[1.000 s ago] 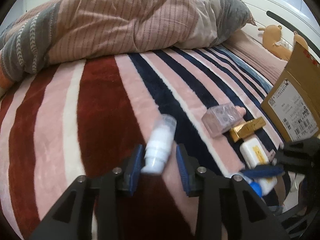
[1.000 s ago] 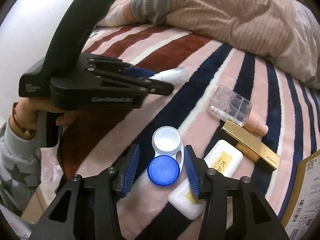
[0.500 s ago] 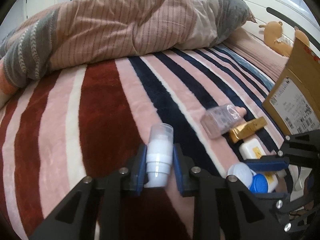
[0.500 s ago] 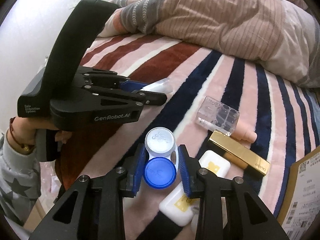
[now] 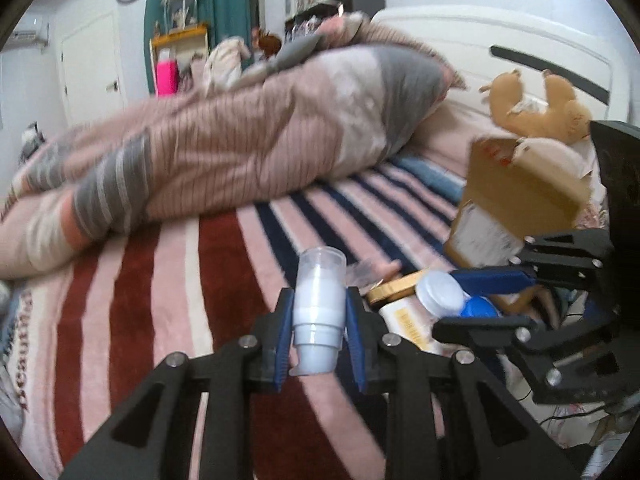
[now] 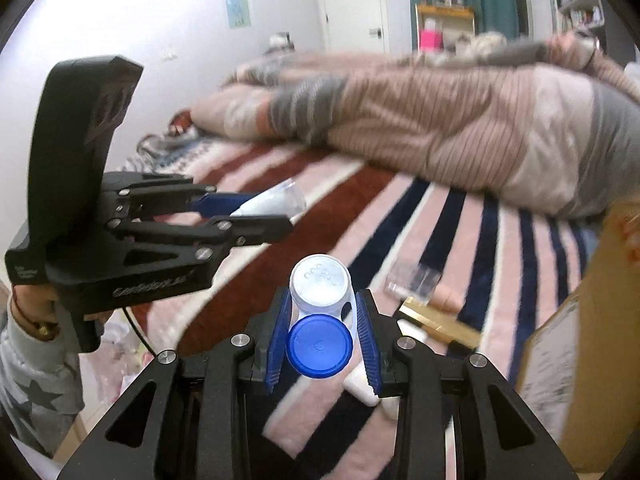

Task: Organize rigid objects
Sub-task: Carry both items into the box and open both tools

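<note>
Item carriage, both tongs loaded: left gripper pinches a white pump bottle, right gripper pinches a contact lens case, both lifted clear of the striped blanket. Step judged: transfer. Next move likely calls for swinging toward the cardboard box at right and releasing inside.

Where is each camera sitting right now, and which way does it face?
Left wrist: on the left gripper, facing along its fingers over the striped blanket; holds the white bottle.
Right wrist: on the right gripper, facing the quilt; holds the lens case.
Shared: each sees the other gripper; both show the cardboard box.
</note>
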### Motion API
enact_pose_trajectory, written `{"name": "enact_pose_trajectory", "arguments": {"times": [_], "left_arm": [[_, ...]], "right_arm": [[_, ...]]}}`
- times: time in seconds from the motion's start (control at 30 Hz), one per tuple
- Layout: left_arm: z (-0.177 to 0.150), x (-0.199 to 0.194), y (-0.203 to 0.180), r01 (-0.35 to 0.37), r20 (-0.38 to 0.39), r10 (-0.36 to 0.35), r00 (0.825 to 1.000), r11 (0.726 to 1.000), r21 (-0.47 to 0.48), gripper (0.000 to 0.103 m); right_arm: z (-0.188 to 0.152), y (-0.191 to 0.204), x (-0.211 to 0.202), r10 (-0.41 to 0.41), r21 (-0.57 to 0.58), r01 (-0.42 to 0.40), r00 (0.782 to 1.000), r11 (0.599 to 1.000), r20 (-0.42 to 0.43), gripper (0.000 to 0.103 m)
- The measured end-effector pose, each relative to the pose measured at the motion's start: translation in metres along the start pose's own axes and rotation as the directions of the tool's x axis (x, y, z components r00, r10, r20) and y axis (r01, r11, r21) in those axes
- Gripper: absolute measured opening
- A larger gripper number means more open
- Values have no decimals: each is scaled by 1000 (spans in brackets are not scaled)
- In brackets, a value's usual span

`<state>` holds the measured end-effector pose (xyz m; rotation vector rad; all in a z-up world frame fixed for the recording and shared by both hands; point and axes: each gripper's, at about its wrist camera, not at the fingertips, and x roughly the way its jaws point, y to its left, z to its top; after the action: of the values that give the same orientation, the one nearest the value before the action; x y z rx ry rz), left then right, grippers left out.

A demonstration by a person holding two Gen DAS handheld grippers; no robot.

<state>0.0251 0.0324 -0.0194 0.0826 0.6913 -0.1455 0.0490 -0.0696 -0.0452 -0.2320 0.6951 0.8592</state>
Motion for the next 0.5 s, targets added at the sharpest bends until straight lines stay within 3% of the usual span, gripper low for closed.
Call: {"name": "enact_pose_trajectory", "arguments": {"times": [0.27, 0.5], "left_arm": [[50, -36, -67, 50, 92, -59, 994, 994, 92, 22], [94, -13, -145, 151, 78, -168, 983, 970, 191, 22]], "right_arm": [[11, -26, -87, -60, 28, 56, 983, 998, 175, 28], [-12, -94, -143, -169, 149, 137, 959, 979, 228, 28]]}}
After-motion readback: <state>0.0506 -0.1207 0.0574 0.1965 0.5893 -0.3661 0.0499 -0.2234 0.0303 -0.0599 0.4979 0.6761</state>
